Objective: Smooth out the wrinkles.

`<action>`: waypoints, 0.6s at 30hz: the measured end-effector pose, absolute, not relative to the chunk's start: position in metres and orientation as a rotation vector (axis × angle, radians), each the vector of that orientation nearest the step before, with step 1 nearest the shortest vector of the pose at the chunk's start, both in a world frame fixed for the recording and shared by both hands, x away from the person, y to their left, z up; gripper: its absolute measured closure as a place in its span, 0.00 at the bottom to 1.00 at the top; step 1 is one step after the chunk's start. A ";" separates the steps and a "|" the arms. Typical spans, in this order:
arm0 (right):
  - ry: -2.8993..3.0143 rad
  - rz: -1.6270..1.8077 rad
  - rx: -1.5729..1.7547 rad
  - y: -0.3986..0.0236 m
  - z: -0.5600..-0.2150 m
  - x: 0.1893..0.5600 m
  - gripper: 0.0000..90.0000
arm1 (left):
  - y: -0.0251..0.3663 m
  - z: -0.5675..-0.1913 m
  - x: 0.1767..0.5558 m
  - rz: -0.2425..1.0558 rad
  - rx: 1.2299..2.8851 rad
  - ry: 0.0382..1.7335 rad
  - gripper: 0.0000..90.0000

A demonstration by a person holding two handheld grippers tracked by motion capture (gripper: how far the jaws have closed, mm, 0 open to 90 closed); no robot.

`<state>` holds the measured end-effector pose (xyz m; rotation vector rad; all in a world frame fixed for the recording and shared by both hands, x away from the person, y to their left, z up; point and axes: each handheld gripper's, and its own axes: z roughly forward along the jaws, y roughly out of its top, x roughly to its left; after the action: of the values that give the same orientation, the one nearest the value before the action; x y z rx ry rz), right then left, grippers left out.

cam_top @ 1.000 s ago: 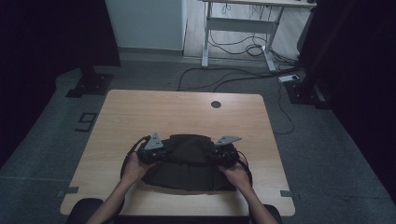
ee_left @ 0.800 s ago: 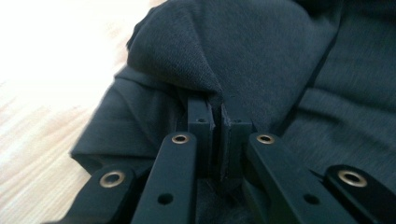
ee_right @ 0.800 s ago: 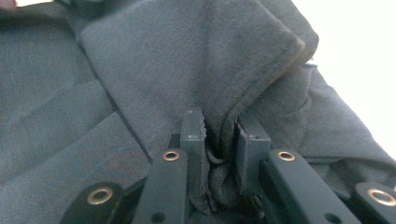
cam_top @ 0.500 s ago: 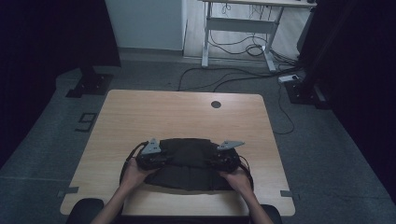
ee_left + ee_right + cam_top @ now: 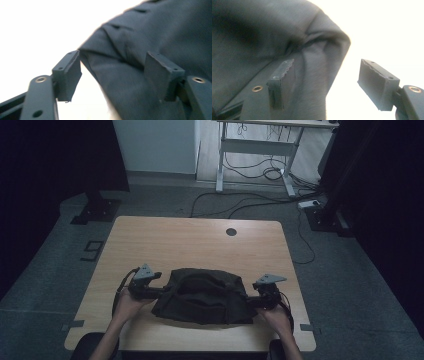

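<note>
Wooden and pale, the table (image 5: pixel 200 240) is carrying one dark cloth (image 5: pixel 202 295), which is lying bunched in a low, wide heap near the table's near edge, about midway between the person's two hands. A small round hole (image 5: pixel 231 231) is sitting in the tabletop well beyond the cloth, toward the far edge.

At the cloth's left end the left gripper (image 5: pixel 157 291) is pointing inward at the fabric, held by the left hand (image 5: pixel 127 304). Its jaws have just been opening and are now standing apart. Seen from the left gripper view, the cloth (image 5: pixel 155 50) is running between the two fingers (image 5: pixel 67 75): a folded edge is lying in the gap, close by the right-hand pad, while the left-hand pad is standing clear of it over bare table. Neither pad is pressing on the fabric.

At the cloth's right end the right gripper (image 5: pixel 252 301) is doing the mirror of this, in the right hand (image 5: pixel 275 317). Its jaws have just been opening too and are standing apart. Seen from the right gripper view, a rounded fold of cloth (image 5: pixel 274 32) is bulging into the gap beside the left-hand finger (image 5: pixel 283 80); the other finger is standing free over the table.
</note>
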<state>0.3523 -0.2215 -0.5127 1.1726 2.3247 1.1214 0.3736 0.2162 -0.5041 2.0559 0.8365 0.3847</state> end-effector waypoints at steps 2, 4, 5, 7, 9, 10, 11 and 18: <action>2.287 1.140 1.198 -0.223 -0.507 0.355 0.32 | 0.210 -0.500 0.377 0.388 2.050 0.825 0.29; 2.257 1.174 1.212 -0.218 -0.499 0.359 0.31 | 0.202 -0.494 0.379 0.398 2.046 0.812 0.27; 2.256 1.182 1.199 -0.214 -0.496 0.361 0.30 | 0.199 -0.493 0.380 0.390 2.044 0.806 0.26; 2.259 1.190 1.178 -0.205 -0.492 0.363 0.29 | 0.191 -0.491 0.377 0.371 2.045 0.778 0.26; 2.277 1.212 1.156 -0.192 -0.488 0.363 0.27 | 0.187 -0.490 0.373 0.357 2.055 0.762 0.24; 2.282 1.219 1.147 -0.189 -0.488 0.363 0.27 | 0.184 -0.490 0.369 0.348 2.061 0.753 0.24; 2.289 1.228 1.143 -0.184 -0.487 0.362 0.26 | 0.181 -0.491 0.365 0.337 2.067 0.739 0.23; 2.360 1.209 1.117 -0.160 -0.498 0.344 0.21 | 0.176 -0.503 0.340 0.302 2.132 0.720 0.23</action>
<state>0.3438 -0.1603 -0.4977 1.1173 2.3595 1.2085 0.3399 0.1764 -0.5028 2.1324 0.7195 0.3021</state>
